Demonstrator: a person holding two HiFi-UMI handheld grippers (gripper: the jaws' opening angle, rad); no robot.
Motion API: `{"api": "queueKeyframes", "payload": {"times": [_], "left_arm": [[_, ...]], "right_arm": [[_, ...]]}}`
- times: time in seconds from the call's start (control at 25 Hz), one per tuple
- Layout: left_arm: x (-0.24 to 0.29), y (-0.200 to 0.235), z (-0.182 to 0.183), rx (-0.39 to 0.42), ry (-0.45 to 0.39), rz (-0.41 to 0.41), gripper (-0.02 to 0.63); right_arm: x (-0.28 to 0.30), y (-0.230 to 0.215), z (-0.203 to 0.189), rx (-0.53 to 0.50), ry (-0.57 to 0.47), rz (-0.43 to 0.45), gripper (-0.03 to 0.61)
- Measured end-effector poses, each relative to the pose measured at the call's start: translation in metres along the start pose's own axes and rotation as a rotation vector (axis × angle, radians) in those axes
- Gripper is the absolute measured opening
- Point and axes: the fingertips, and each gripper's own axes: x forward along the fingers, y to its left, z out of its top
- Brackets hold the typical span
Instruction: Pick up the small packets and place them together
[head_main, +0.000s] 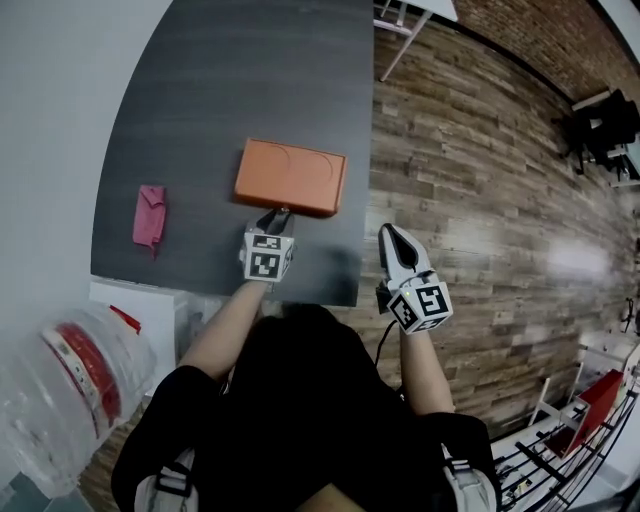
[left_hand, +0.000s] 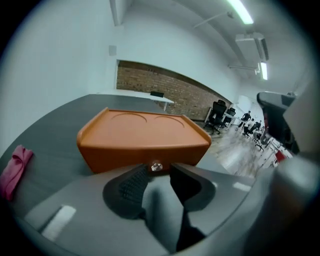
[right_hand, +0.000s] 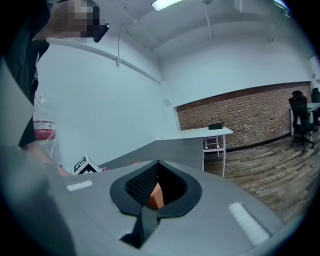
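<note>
Nearest to us, the right gripper (head_main: 388, 232) hangs off the right edge of the dark table (head_main: 220, 80), over the wooden floor (head_main: 480, 180). In the right gripper view its two tips meet, so the fingers are together. A sliver of orange shows in the hollow behind the tips, and we cannot tell whether it is something held or something seen through the gap.

A little to the left, over the near part of the table, the left gripper (head_main: 275, 215) points at the near wall of the orange tray (head_main: 290, 175). Its fingers stand apart. In the left gripper view we see a small shiny thing (left_hand: 156, 166) right at the tips, in the gap between them and against the tray's wall. It is too small for us to say what it is, and neither pad visibly presses on it.

The tray lies flat on the table with two round hollows in its floor, and we see nothing lying in it.

Well to the left of the tray, apart from both grippers, a pink packet (head_main: 150, 215) lies on the table near its left edge.

Off the near left corner of the table, a clear plastic bag (head_main: 70, 380) holds something red.
</note>
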Motion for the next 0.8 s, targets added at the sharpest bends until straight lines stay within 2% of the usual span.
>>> {"api": "queueKeyframes", "payload": {"times": [0.2, 0.48, 0.6, 0.68, 0.8], "left_arm": [[0.019, 0.006, -0.012, -0.048, 0.087, 0.034, 0.151], [0.024, 0.010, -0.013, -0.068, 0.093, 0.065, 0.117], [0.023, 0.008, -0.013, -0.057, 0.088, 0.066, 0.112], [0.023, 0.004, -0.011, -0.046, 0.083, 0.059, 0.066], [0.025, 0.003, -0.011, -0.045, 0.078, 0.065, 0.066]], "right_arm": [[-0.015, -0.015, -0.001, 0.005, 0.004, -0.053, 0.003], [-0.022, -0.027, -0.006, 0.012, 0.016, -0.083, 0.003], [-0.014, -0.024, -0.009, 0.013, 0.029, -0.068, 0.002], [-0.006, -0.020, -0.012, 0.006, 0.046, -0.053, 0.003], [0.011, -0.014, -0.017, -0.014, 0.075, -0.027, 0.002]]}}
